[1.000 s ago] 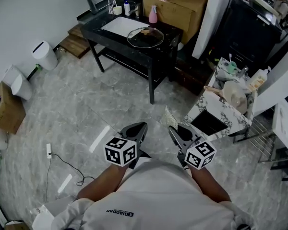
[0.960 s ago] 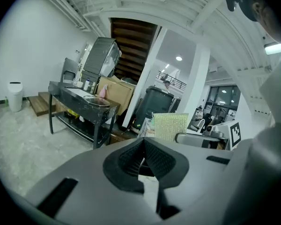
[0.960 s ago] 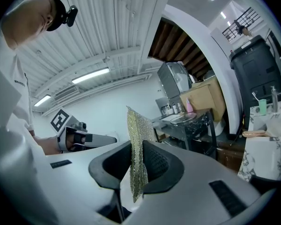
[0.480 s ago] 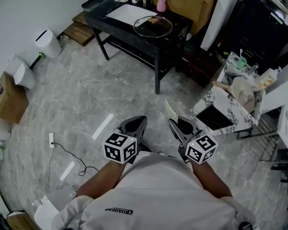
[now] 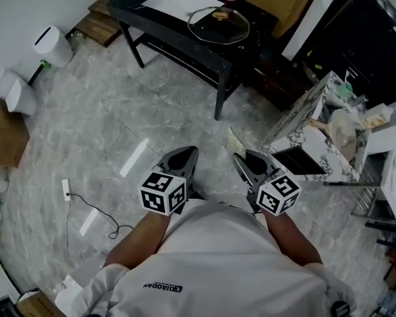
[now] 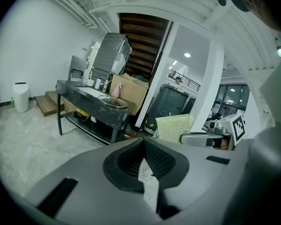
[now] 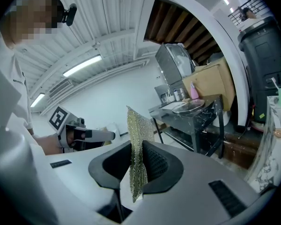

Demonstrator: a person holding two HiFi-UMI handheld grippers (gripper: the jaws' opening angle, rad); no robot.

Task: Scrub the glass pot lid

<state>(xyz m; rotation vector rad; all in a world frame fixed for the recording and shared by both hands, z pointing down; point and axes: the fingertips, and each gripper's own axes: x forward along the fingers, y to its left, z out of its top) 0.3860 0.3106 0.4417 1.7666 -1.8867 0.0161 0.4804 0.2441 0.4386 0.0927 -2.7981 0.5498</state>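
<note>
Looked over a glossy, grey-veined marble floor [image 5: 105, 124] to a black stone worktop [image 5: 168, 25] bearing the round, domed glass pot lid [image 5: 219, 25], knob up. Held a coarse gold-green mesh scrubbing pad [image 7: 136, 130] upright, clenched in the right claw [image 7: 141, 150]. Had the left claw [image 6: 143, 142] clenched on nothing.

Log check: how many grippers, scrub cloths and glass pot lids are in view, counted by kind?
Grippers: 2, the left gripper and the right gripper
Scrub cloth: 1, clamped in the right gripper
Glass pot lid: 1
Total: 4
</note>
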